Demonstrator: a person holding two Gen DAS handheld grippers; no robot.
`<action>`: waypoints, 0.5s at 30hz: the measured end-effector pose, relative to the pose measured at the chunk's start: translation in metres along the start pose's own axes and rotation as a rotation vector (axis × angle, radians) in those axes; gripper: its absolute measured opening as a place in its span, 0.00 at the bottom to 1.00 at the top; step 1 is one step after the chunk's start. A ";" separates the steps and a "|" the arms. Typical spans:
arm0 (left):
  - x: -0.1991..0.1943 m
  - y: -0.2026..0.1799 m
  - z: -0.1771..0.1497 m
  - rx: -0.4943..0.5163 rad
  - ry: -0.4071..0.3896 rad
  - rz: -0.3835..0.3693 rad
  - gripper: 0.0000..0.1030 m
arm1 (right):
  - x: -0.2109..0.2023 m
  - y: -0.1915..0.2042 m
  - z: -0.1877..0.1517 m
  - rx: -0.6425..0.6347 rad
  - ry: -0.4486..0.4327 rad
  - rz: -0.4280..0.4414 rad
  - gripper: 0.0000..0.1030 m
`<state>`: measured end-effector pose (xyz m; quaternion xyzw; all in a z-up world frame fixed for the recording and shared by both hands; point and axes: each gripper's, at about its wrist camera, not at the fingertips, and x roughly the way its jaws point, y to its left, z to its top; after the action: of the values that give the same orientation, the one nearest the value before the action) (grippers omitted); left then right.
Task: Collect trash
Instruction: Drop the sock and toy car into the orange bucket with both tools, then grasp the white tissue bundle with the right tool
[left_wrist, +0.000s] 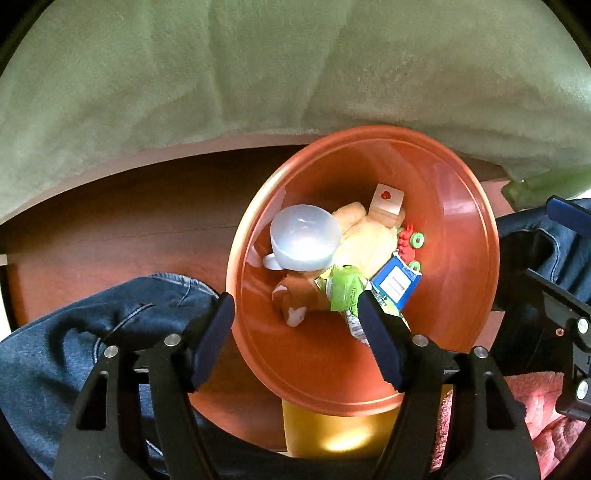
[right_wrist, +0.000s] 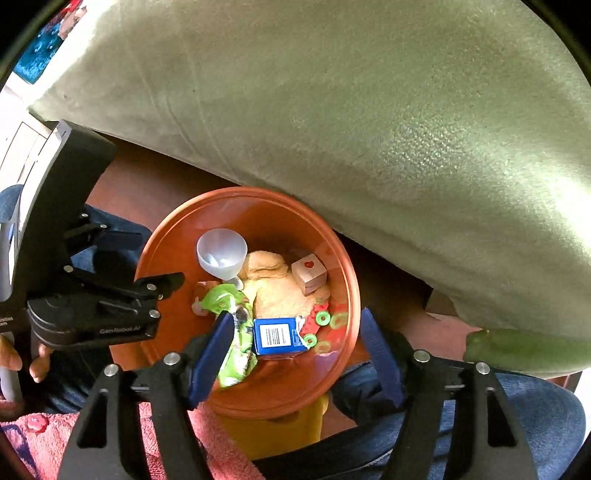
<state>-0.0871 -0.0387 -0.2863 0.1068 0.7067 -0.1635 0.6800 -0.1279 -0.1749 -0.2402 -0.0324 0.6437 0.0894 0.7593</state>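
While both cameras look straight down into it, the orange bin (left_wrist: 458, 236) sits on a reddish-brown floor right up against a green blanket (left_wrist: 221, 74), and it's already got a pile of stuff inside. The left hand-held gripper (left_wrist: 295, 314) is spread wide with nothing in it, one finger outside the rim at 9 o'clock and the other hanging over the green wrapper (left_wrist: 343, 291). The right hand-held gripper (right_wrist: 297, 341) is spread open and empty too, straddling the bin's near edge, with the blue barcode box (right_wrist: 277, 336) sitting just ahead between its fingers.

Inside the bin: a clear plastic cup (right_wrist: 221, 253) at about 10 o'clock, a yellow plush thing (right_wrist: 273, 291) in the middle, a small wooden cube with a red heart (right_wrist: 309, 273) at roughly 1 o'clock, and a red toy with green rings (right_wrist: 319, 319) at 4 o'clock. The wrapper lies at 7 o'clock, touching the blue box. Jeans-clad legs are either side of the bin, and a pink towel (right_wrist: 29, 432) shows at lower left in the right wrist view.
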 end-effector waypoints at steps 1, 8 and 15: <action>0.000 -0.001 0.000 -0.003 -0.009 0.001 0.66 | -0.002 0.001 0.000 -0.004 -0.006 -0.003 0.68; -0.047 0.002 0.000 0.004 -0.127 -0.003 0.66 | -0.059 0.003 0.011 -0.043 -0.140 0.003 0.68; -0.130 0.023 0.008 -0.033 -0.339 0.001 0.66 | -0.163 -0.019 0.062 -0.027 -0.454 0.031 0.84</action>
<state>-0.0639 -0.0110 -0.1588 0.0667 0.5845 -0.1670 0.7912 -0.0899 -0.1990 -0.0703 -0.0120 0.4554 0.1146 0.8828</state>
